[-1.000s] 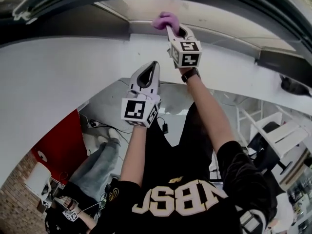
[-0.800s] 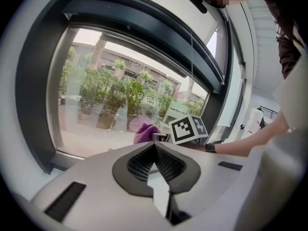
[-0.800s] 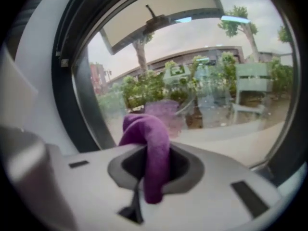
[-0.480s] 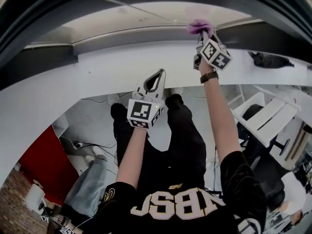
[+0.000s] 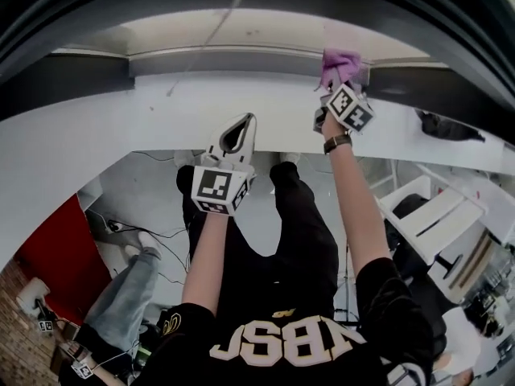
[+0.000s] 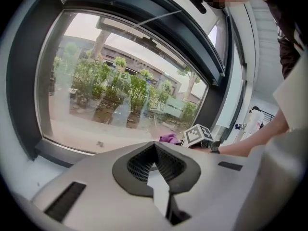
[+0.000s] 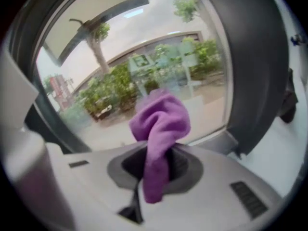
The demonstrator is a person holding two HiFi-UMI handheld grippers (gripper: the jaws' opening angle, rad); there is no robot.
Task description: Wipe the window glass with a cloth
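Right gripper [image 5: 339, 84], clamped on the purple cloth [image 5: 339, 61], has slid rightward along the window glass [image 5: 241, 32] bottom edge, so wiping's under way, while left gripper [image 5: 240, 127] hangs back, clenched empty.

Daylight is coming through the window glass [image 6: 120, 81] in the upper half of the left gripper view, with shrubs [image 6: 108, 88] and a low building [image 6: 144, 52] showing outside. A dark frame [image 6: 26, 105] is curving round it. In the head view a white wall [image 5: 105, 135] is running across the middle. A red panel [image 5: 48, 252] and brick [image 5: 12, 328] are sitting at lower left, and cables [image 5: 153, 236] are trailing over the pale floor [image 5: 157, 187]. White furniture [image 5: 426, 207] is standing at right.
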